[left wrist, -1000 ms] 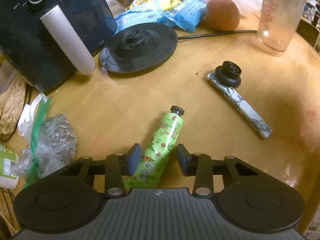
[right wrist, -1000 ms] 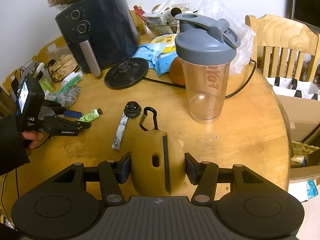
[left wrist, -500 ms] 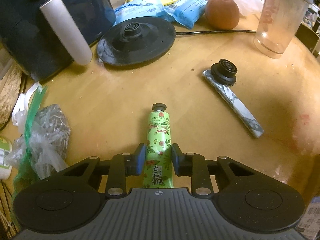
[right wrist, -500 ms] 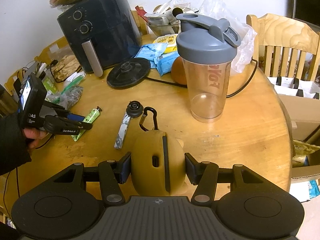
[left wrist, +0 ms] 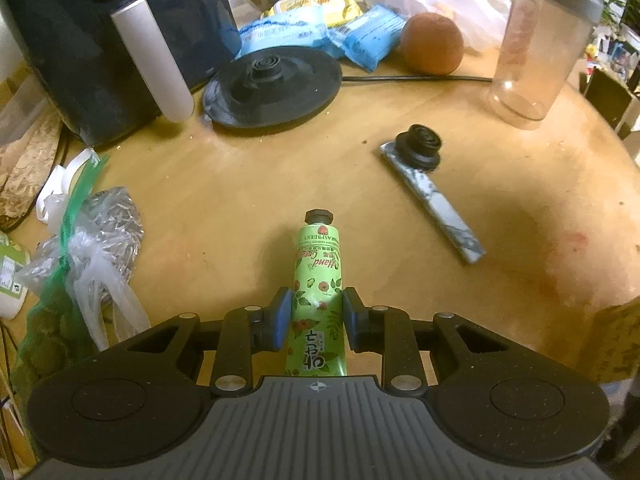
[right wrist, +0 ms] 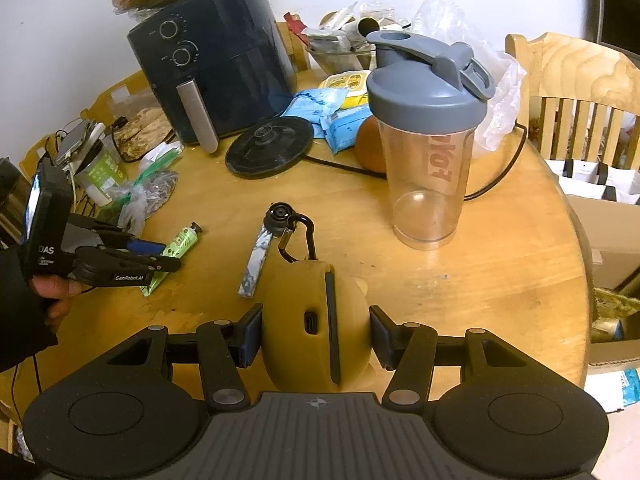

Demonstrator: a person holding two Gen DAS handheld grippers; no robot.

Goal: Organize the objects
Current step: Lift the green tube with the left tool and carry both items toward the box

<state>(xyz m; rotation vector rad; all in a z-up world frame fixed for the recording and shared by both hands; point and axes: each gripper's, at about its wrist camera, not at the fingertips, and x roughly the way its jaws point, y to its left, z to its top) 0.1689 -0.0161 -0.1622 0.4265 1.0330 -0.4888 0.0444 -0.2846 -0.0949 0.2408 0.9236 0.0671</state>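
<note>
Grippers at pick-up stage: left gripper (left wrist: 313,314) clamps green hand-cream tube (left wrist: 318,276); right gripper (right wrist: 316,334) brackets yellow case (right wrist: 316,328), contact uncertain. Beyond, marbled strip (left wrist: 434,204) and shaker bottle (right wrist: 428,140) lie unsorted on table (left wrist: 240,200); most sorting remains.

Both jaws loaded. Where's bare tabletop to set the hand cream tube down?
Bare wood: the centre patch between kettle base, seed bag and marble-pattern stick; also the stretch right of the shaker bottle toward the table edge. Crowded: the back by the air fryer, blue packets and orange.
</note>
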